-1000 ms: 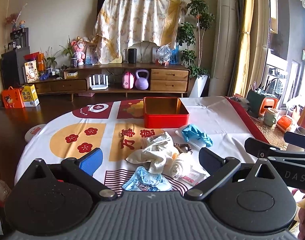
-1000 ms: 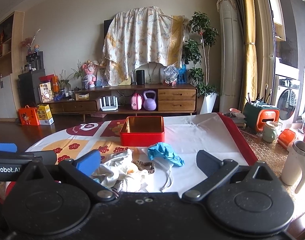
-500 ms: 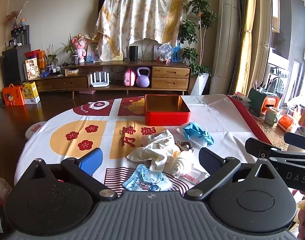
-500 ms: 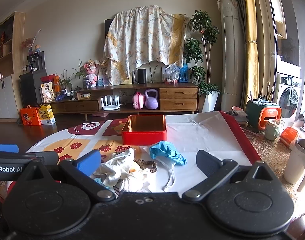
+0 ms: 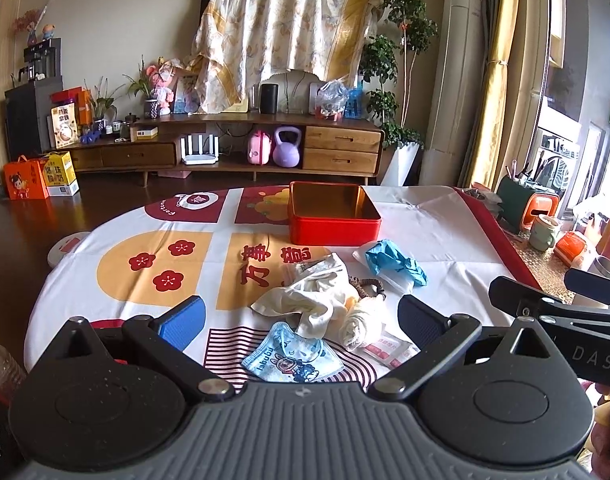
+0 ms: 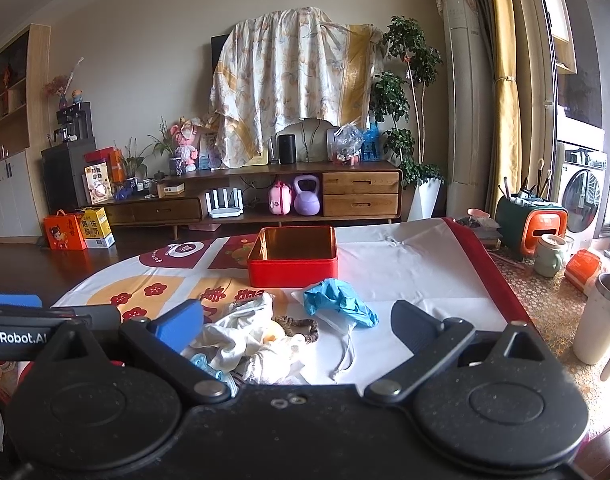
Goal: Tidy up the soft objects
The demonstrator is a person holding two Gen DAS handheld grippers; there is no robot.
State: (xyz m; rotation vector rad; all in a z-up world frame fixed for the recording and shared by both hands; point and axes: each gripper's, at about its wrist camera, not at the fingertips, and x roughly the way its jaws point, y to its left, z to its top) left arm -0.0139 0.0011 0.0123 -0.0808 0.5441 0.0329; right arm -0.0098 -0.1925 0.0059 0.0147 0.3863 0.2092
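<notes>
Soft objects lie in a loose heap on the counter (image 5: 117, 240), between the two hand-held grippers and the red tin (image 5: 333, 216); the tin stands farther away, open and with nothing visible inside. Nearest to the left hand-held gripper (image 5: 301, 312) is the child's face mask (image 5: 293, 354), just in front of its fingers and a little to the middle; its long axis runs across the view, from left to right. Behind the mask lies the cream cloth (image 5: 309, 292), touching a rolled white piece (image 5: 359, 320); the blue glove (image 5: 395, 262) lies farther and to the right, on a clear bag. The right hand-held gripper (image 6: 297, 322) looks at the same heap from the right side; the blue glove (image 6: 339, 300) is there just ahead of it, between the fingers. Both hand-held grippers are released, jaws wide apart, holding nothing; I judge the left one nearer to the mask, the right one nearer to the glove; the tin is straight ahead of both.
</notes>
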